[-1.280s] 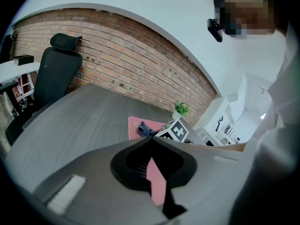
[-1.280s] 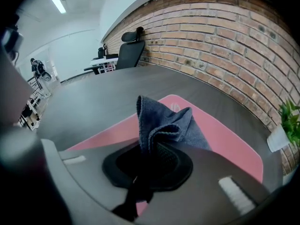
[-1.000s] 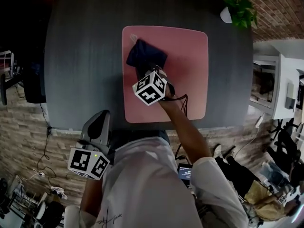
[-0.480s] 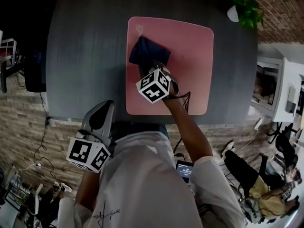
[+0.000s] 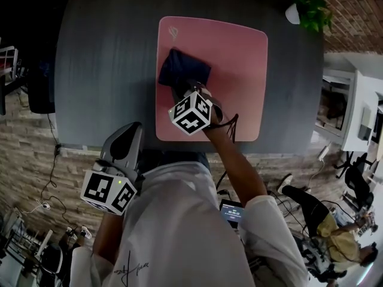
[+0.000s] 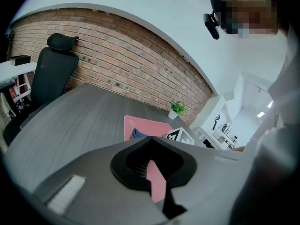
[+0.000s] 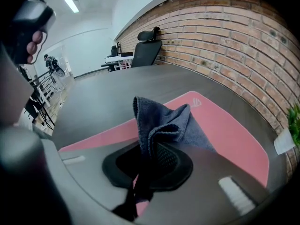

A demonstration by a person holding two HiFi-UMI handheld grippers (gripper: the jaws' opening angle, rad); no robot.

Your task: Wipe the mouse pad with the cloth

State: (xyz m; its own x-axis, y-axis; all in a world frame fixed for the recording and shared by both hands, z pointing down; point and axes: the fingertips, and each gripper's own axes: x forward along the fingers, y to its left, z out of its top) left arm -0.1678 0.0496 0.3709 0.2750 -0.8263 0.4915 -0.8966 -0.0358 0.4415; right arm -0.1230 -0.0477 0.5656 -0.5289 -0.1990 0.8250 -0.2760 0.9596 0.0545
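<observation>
Dark blue cloth (image 7: 164, 121) is pinched in the right gripper (image 7: 139, 182). Its jaws are clamped tight on one bunched-up end, and the fabric stands up in a fold right in front of them. The rest of the cloth spreads out flat onto the pink mouse pad (image 5: 239, 70). From the head view it sits on the pad's far left part, close to the left edge and a bit short of the corner with the little logo.

The pad lies flat on the grey worktop (image 5: 102, 58), its near edge just inside the worktop's near edge.

The left gripper (image 6: 157, 186) isn't doing much. Its jaws look pulled together with nothing in them. It's held off the worktop's near edge, down by the person's white shirt (image 5: 179, 232), left of the pad and well apart from the cloth.

Further out there's a small potted plant (image 5: 308, 8) at the worktop's far right corner, a brick wall (image 6: 131, 64) behind, and a black office chair (image 6: 51, 74) off to one side.
</observation>
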